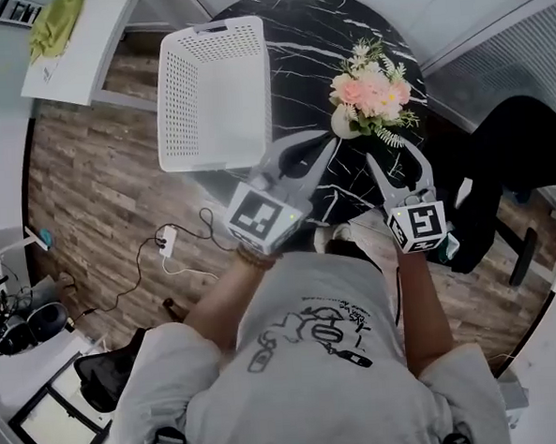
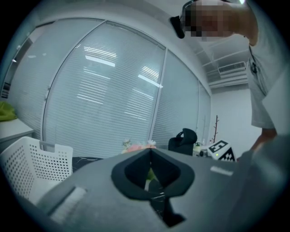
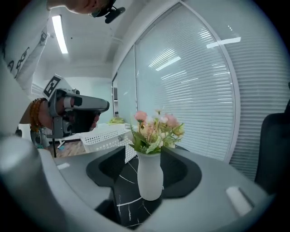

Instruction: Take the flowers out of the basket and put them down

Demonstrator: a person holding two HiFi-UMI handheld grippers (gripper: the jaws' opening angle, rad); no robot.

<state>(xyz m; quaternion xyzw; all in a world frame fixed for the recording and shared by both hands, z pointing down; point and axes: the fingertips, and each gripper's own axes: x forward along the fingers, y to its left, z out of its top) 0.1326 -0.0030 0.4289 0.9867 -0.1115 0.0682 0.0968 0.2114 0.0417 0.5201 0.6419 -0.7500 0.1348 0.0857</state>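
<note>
At upper right of the head view, the flowers stand upright in a vase on the table, out of the basket. Jaws of right gripper spread & empty; left gripper pressed together. Back off slow, don't bump the vase.

A round black marble table with white veins fills the upper middle of the head view. A white perforated basket sits at its left edge. Pink flowers in a white vase stand upright at its right, apart from the basket.
</note>
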